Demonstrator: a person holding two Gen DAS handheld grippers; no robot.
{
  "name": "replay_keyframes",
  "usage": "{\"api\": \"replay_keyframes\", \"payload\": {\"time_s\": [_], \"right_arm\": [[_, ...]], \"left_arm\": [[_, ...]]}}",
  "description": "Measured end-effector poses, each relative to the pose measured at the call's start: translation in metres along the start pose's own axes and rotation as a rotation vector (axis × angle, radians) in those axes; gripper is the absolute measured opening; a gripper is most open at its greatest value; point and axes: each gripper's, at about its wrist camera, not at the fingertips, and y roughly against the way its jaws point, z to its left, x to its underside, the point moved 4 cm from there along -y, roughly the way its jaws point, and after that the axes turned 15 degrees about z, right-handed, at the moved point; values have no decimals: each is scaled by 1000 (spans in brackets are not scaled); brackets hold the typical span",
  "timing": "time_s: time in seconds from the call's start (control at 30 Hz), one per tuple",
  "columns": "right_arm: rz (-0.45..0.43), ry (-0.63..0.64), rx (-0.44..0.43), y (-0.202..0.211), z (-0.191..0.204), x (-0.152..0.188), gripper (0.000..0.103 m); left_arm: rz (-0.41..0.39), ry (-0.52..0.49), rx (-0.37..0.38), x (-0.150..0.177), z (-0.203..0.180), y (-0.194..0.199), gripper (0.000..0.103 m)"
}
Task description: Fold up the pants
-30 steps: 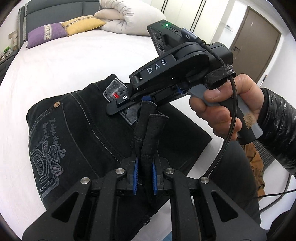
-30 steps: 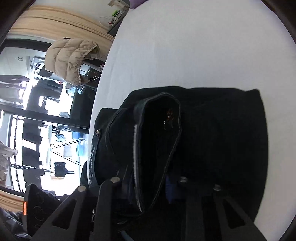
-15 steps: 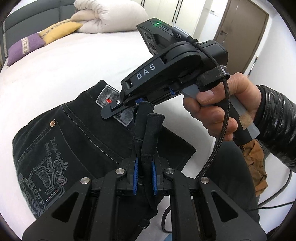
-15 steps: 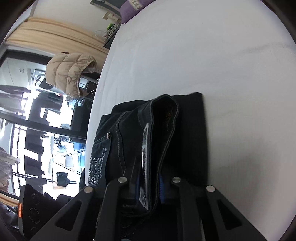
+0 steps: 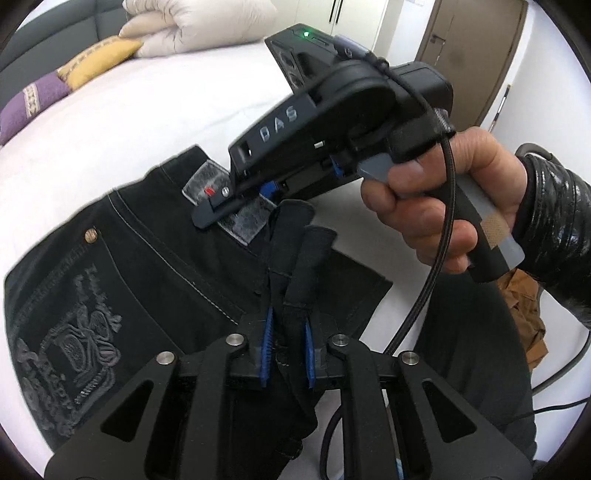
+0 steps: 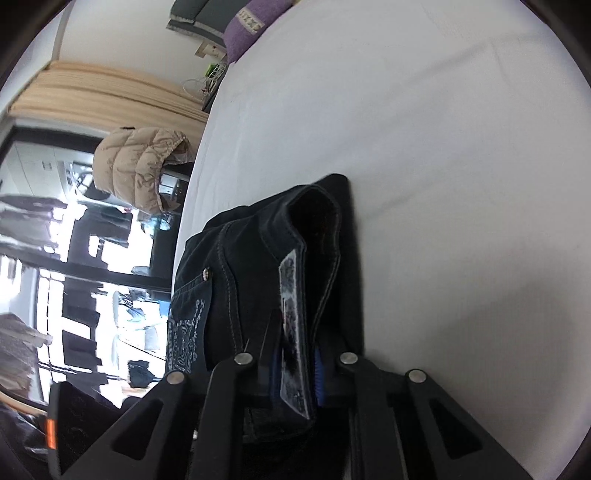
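Black jeans (image 5: pixel 122 266) with grey embroidery on the back pocket lie on the white bed (image 5: pixel 110 122). My left gripper (image 5: pixel 290 325) is shut on a fold of the jeans' edge near the waistband. My right gripper (image 6: pixel 295 365) is shut on the waistband at the grey label patch (image 6: pixel 293 332), held by a hand just above the left one; its body shows in the left wrist view (image 5: pixel 332 122). In the right wrist view the jeans (image 6: pixel 240 266) hang bunched from the jaws above the sheet.
A purple pillow (image 5: pixel 29 103), a yellow pillow (image 5: pixel 99 55) and a rolled cream duvet (image 5: pixel 199 22) lie at the bed's head. A beige puffer jacket (image 6: pixel 140 166) hangs by the window. A brown door (image 5: pixel 472 48) is at the right. A cable (image 5: pixel 424 295) trails from the right gripper.
Both grippers have moved with the waistband, dragging the jeans across the bed. More white sheet now shows beyond the jeans in the right wrist view.
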Motion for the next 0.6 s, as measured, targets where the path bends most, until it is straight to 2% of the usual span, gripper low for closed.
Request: {"api": "replay_keyframes", "payload": {"time_s": [0.07, 0.13, 0.27, 0.33, 0.37, 0.43, 0.53, 0.6], "right_arm": [[-18, -19, -41, 0, -3, -1, 14], [-32, -34, -59, 3, -3, 1, 23], [-116, -71, 9, 30, 2, 12, 43], [-151, -77, 39, 48, 4, 20, 43], [-158, -63, 20, 56, 10, 26, 41], [-159, 1, -17, 63, 33, 36, 29], [-104, 92, -51, 44, 69, 47, 26], [-43, 97, -23, 20, 72, 50, 26]], "left_arm": [[-7, 17, 36, 0, 0, 6, 20], [0, 32, 87, 3, 3, 16, 24], [-49, 84, 205, 21, 16, 53, 24], [-90, 103, 235, 32, 26, 71, 24], [-108, 124, 240, 39, 34, 77, 24], [-120, 170, 257, 49, 53, 78, 24], [-124, 264, 296, 59, 80, 70, 24], [-128, 316, 339, 61, 99, 65, 24]]}}
